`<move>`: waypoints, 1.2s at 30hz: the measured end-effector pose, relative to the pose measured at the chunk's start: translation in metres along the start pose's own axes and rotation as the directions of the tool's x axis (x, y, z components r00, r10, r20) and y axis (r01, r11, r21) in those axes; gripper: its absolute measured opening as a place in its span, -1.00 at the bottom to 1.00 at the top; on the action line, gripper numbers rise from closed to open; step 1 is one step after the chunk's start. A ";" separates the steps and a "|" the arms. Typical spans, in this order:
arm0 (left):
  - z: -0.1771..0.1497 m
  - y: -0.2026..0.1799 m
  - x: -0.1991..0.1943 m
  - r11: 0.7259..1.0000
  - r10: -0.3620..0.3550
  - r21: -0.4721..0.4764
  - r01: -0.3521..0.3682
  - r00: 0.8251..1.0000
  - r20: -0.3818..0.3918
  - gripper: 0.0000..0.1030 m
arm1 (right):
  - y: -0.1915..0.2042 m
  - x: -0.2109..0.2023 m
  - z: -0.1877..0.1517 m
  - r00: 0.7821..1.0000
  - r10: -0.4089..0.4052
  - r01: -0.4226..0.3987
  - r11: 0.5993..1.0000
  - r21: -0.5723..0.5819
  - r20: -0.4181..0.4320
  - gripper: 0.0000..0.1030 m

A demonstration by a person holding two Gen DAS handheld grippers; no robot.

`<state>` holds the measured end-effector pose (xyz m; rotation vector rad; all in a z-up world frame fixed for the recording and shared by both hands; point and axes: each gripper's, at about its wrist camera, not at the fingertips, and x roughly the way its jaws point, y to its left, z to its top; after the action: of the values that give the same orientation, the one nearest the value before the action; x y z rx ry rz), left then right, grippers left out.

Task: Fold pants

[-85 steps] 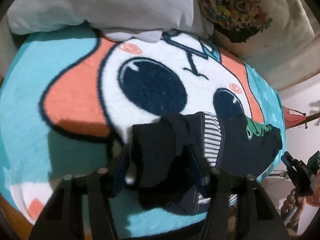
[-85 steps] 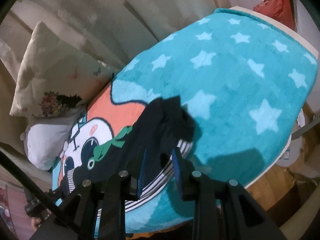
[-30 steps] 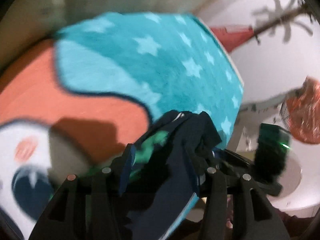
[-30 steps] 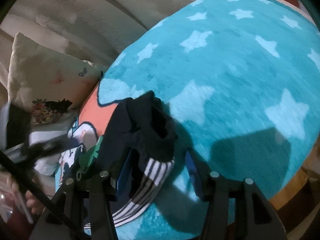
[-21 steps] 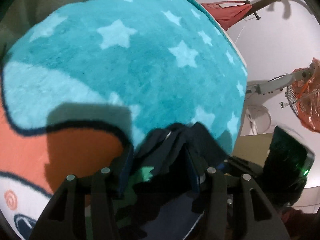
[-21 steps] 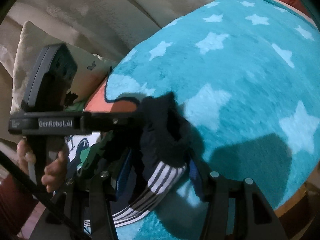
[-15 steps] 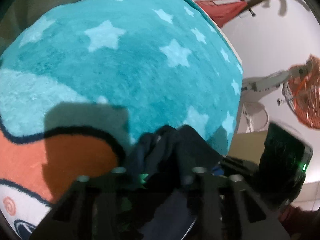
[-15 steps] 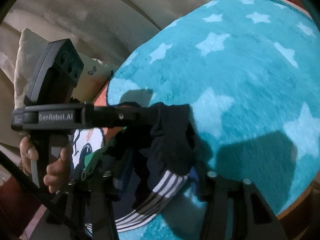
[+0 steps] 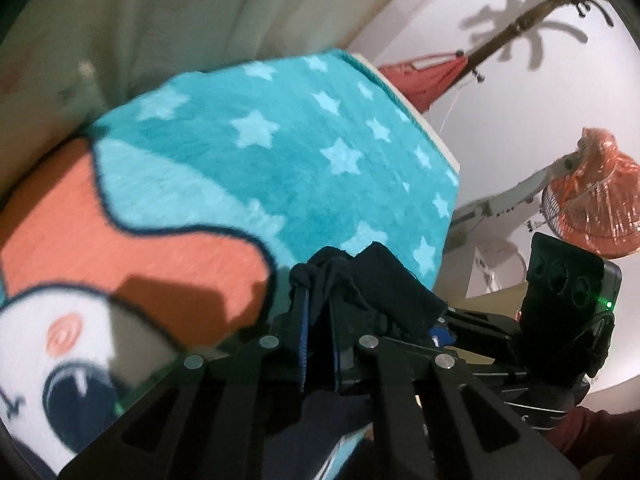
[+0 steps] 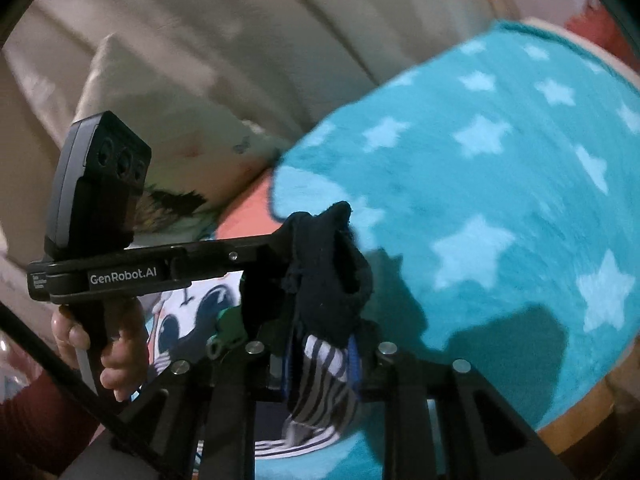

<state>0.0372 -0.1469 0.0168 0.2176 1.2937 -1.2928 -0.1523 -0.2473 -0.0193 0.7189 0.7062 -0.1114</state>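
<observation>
The dark navy pants (image 9: 372,292) with a white striped band (image 10: 320,364) and a green print are bunched and lifted above the teal star blanket (image 9: 280,160). My left gripper (image 9: 318,308) is shut on a bunched end of the pants. My right gripper (image 10: 320,344) is shut on the other end, with dark cloth and striped band between its fingers. The two grippers are close together; the left gripper's body shows in the right wrist view (image 10: 160,268), its tip touching the same bunch of cloth.
The blanket (image 10: 500,200) has a cartoon face in orange, white and navy (image 9: 80,280). A floral pillow (image 10: 168,128) leans on a beige headboard. An orange fan (image 9: 592,208), a coat stand (image 9: 520,20) and the bed's edge (image 9: 440,144) are at the right.
Both grippers have closed on the pants. The left gripper has swung across from the pillow end to beside the right one, bringing the pant ends together, and both have lifted.
</observation>
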 end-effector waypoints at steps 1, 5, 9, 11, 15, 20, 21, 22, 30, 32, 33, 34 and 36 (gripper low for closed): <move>-0.006 0.003 -0.005 1.000 0.001 -0.013 -0.001 1.000 0.013 -0.84 | 0.010 0.001 -0.002 1.000 -0.004 0.004 1.000 -0.027 -0.006 -0.55; -0.040 0.021 -0.024 0.996 0.003 -0.092 0.002 0.998 0.057 -0.84 | 0.041 0.011 -0.016 0.999 -0.010 0.005 0.994 -0.112 -0.043 -0.55; -0.076 0.041 -0.040 0.986 0.025 -0.164 -0.011 0.996 0.085 -0.83 | 0.070 0.026 -0.036 0.996 -0.015 -0.002 0.981 -0.194 -0.087 -0.54; -0.090 0.048 -0.046 0.981 0.044 -0.194 -0.026 0.995 0.091 -0.82 | 0.083 0.034 -0.047 0.994 -0.019 -0.007 0.972 -0.235 -0.109 -0.50; -0.121 0.068 -0.067 0.958 0.048 -0.287 -0.007 0.990 0.135 -0.80 | 0.106 0.050 -0.072 0.985 -0.010 -0.039 0.958 -0.284 -0.170 -0.26; -0.152 0.095 -0.109 0.912 0.040 -0.404 0.067 0.967 0.252 -0.54 | 0.136 0.060 -0.100 0.973 -0.006 -0.079 0.930 -0.360 -0.229 0.10; -0.159 0.101 -0.119 0.902 0.047 -0.424 0.079 0.959 0.279 -0.53 | 0.144 0.060 -0.105 0.969 -0.001 -0.098 0.916 -0.388 -0.246 0.10; -0.163 0.104 -0.127 0.897 0.057 -0.435 0.079 0.955 0.291 -0.52 | 0.150 0.059 -0.108 0.968 -0.001 -0.106 0.906 -0.409 -0.252 0.10; -0.179 0.107 -0.143 0.892 0.108 -0.451 0.036 0.951 0.289 -0.41 | 0.131 0.024 -0.067 0.989 0.012 -0.056 0.954 -0.294 -0.150 0.10; -0.179 0.104 -0.137 0.897 0.108 -0.441 0.020 0.959 0.263 -0.41 | 0.114 0.027 -0.056 0.991 -0.063 0.033 0.968 -0.247 -0.114 0.10; -0.178 0.102 -0.134 0.902 0.108 -0.431 0.010 0.963 0.248 -0.41 | 0.102 0.029 -0.051 0.991 -0.095 0.073 0.974 -0.216 -0.097 0.10; -0.178 0.099 -0.130 0.908 0.106 -0.419 0.001 0.967 0.233 -0.41 | 0.091 0.034 -0.045 0.990 -0.108 0.089 0.979 -0.186 -0.093 0.14; -0.176 0.095 -0.125 0.915 0.104 -0.404 -0.007 0.970 0.218 -0.41 | 0.072 0.047 -0.036 0.986 -0.128 0.112 0.982 -0.151 -0.104 0.23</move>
<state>0.0424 0.0885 0.0037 -0.1846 1.3052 -0.9442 -0.1127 -0.1633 -0.0267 0.5465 0.8575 -0.1290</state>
